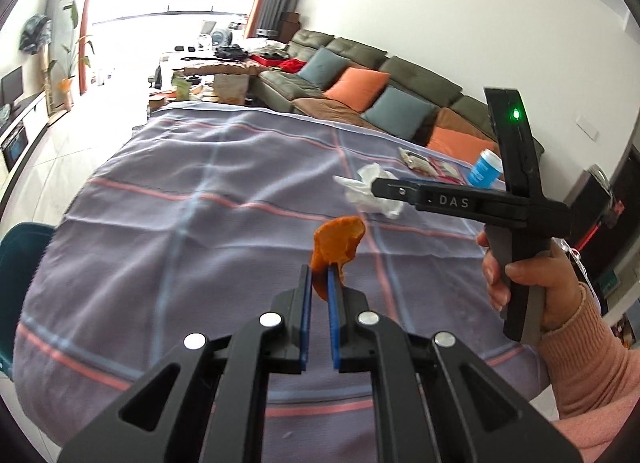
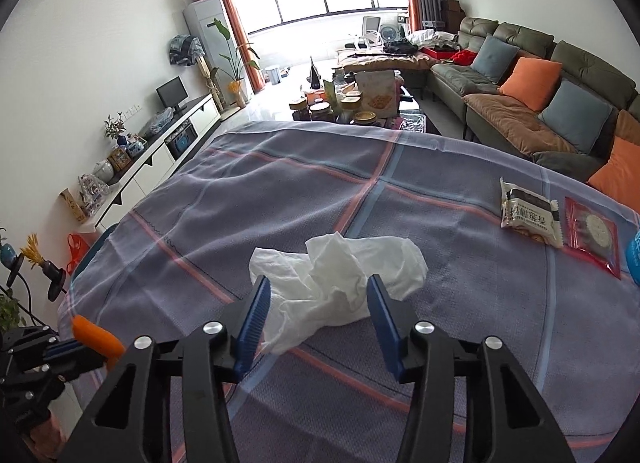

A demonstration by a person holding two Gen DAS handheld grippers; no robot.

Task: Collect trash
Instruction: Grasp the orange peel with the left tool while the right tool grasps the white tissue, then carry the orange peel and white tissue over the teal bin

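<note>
My left gripper (image 1: 319,277) is shut on an orange peel (image 1: 338,245) and holds it above the plaid tablecloth (image 1: 180,191); the peel also shows in the right wrist view (image 2: 98,337). A crumpled white tissue (image 2: 340,279) lies on the cloth. My right gripper (image 2: 318,293) is open, its blue fingers on either side of the tissue's near part, low over the cloth. In the left wrist view the right gripper (image 1: 378,187) reaches over the tissue (image 1: 370,189).
A white snack packet (image 2: 528,211), a red wrapper (image 2: 592,237) and a blue can (image 1: 486,169) lie at the table's right side. A sofa with cushions (image 2: 540,95) stands beyond. A teal chair (image 1: 18,263) is at the left edge.
</note>
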